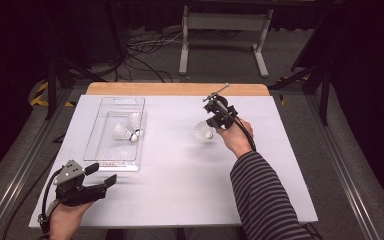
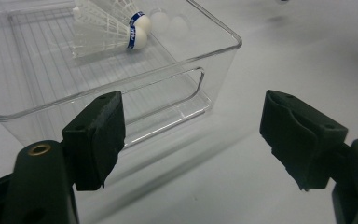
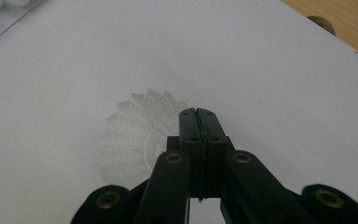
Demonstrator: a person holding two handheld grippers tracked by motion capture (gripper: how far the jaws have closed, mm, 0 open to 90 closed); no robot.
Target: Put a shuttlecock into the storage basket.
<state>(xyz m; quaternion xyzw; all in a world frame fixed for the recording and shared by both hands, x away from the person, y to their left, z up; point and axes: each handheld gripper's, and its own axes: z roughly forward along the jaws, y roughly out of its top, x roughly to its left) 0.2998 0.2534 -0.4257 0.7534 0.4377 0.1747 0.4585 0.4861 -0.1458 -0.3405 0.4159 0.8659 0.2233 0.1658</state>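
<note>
**Holding a Shuttlecock Over the White Table**

Holding is being done by the right gripper, near the middle of the table. Its two black jaws are pressed tight together, and a white shuttlecock is pinched between them. In the right gripper view, the feathers of that shuttlecock are seen fanned out just behind and to the left of the closed jaws. Exactly which part is pinched is hidden by the jaws. In the high view, a soft shadow is seen on the table under the shuttlecock, so it seems to be lifted a little off the top.

A clear plastic tray is set on the left side of the table. Two more shuttlecocks are lying inside it, close together, with their round white tips near each other. In the left gripper view, blue bands are seen around those tips, and the near wall of the tray is seen just past the jaws.

The left gripper is held low at the near left corner, just beside the tray. Its jaws are spread wide apart, and nothing is held between them. White table top is seen in the gap.

The held shuttlecock is kept well apart from the tray.
</note>
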